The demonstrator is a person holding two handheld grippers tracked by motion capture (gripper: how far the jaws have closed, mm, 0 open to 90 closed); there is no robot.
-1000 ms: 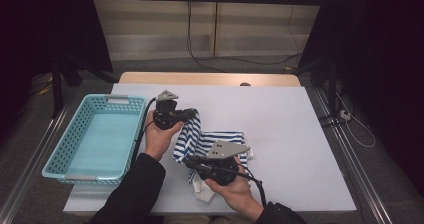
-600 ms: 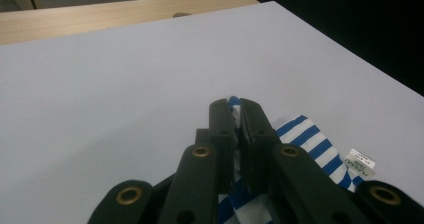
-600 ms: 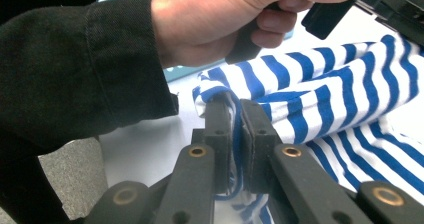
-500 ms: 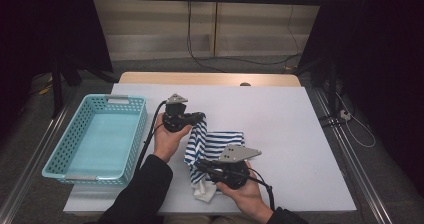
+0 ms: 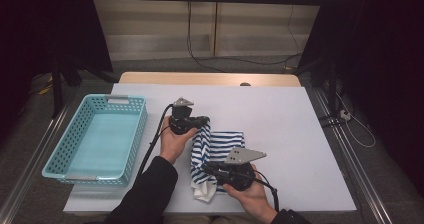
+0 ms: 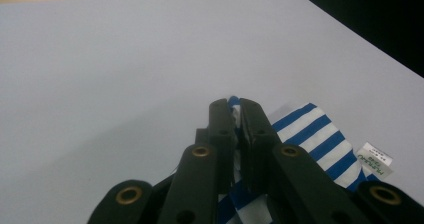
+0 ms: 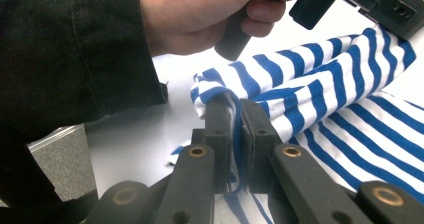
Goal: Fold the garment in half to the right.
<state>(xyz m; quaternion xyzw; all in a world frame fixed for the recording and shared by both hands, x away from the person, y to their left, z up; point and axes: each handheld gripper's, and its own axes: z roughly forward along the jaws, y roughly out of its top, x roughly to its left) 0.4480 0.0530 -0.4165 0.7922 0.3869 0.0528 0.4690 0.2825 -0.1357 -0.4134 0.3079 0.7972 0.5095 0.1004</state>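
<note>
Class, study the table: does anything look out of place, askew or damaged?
Nothing is damaged or spilled. The striped cloth lies bunched and half folded, because the left tool and right tool each pinch an edge. The basket sits square.

A white counter (image 5: 280,119) with a wooden far edge carries 2 things: a light-blue basket (image 5: 65,156) at its left side and a blue-and-white striped cloth (image 5: 220,144) near the middle.

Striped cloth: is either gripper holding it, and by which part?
Both are. The left gripper is shut on an edge fold of the striped cloth at its far end; the right gripper is shut on a bunched fold at its near end.
</note>
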